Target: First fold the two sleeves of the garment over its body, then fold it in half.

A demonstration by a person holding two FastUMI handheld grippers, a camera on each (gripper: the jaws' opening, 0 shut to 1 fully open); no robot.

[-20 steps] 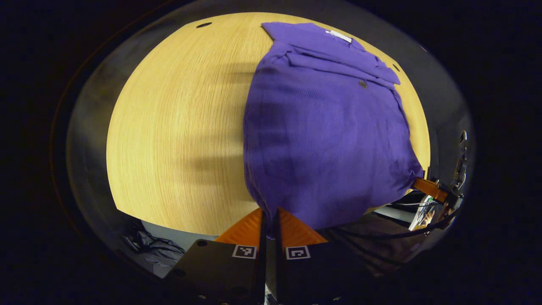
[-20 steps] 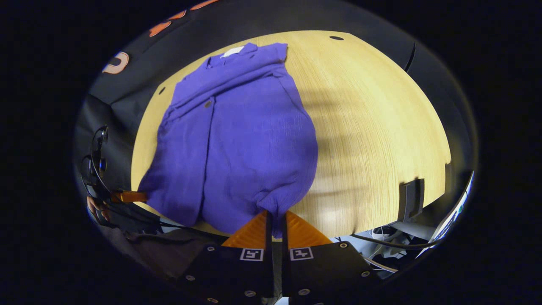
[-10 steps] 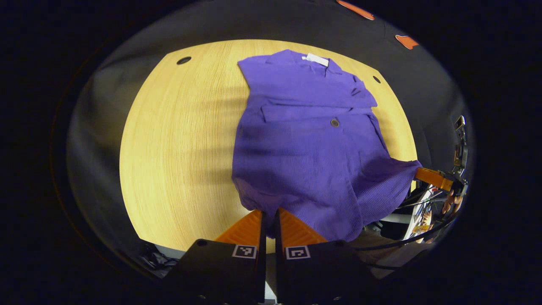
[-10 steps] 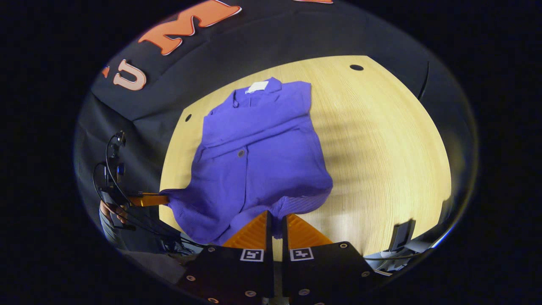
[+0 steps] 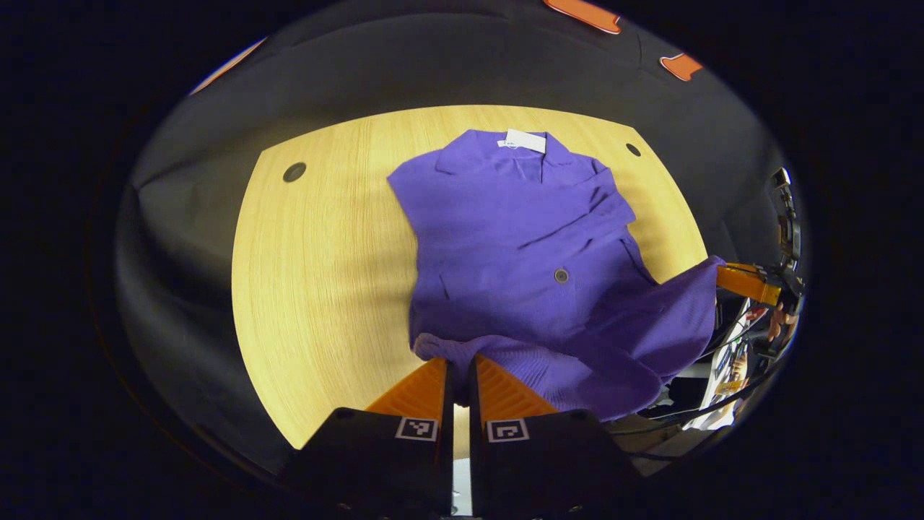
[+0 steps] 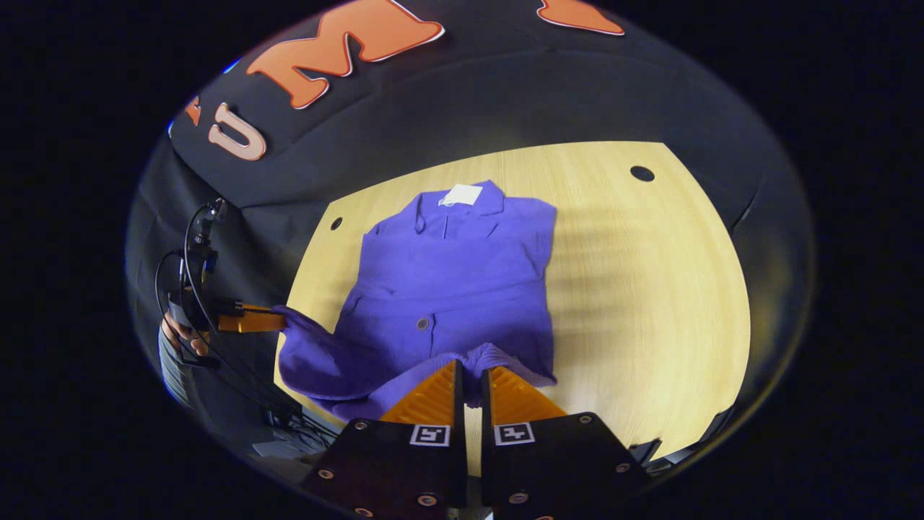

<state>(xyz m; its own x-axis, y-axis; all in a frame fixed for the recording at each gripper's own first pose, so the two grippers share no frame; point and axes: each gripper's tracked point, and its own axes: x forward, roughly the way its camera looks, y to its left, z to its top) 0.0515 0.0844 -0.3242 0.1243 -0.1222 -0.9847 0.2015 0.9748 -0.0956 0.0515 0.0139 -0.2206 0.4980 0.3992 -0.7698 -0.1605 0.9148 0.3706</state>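
In the left gripper view, the left tool [image 5: 460, 365] sits at the bottom with its two fingers drawn close together, pinching a bunched corner of the hem of the purple shirt [image 5: 520, 245]. The cloth there is gathered into a small ridge between the fingers and lifted off the desk [image 5: 317, 267]. In the right gripper view, the right tool [image 6: 471, 372] is likewise clamped with its fingers nearly touching, gripping the other corner of the hem, which wrinkles up just above the fingertips.

Between the two corners the bottom edge of the shirt sags in a loose curve, hanging over the near edge of the desk. In the left gripper view the right tool appears at the far right, with a hand [image 5: 776, 325] behind it and the cloth stretched out toward it. In the right gripper view the left tool shows at the left, held by a hand [image 6: 175, 334] in a striped sleeve [image 6: 167, 368].

Farther on, the upper body of the shirt lies flat on the light wooden desk, both sleeves folded across the front, with a dark button [image 5: 561, 275] near the middle. At the far end are the collar and a white tag [image 5: 525, 140]. A round hole [image 5: 294, 172] is cut in the desk near its far corner. Beyond the desk hangs the dark cloth wall [image 5: 433, 65].
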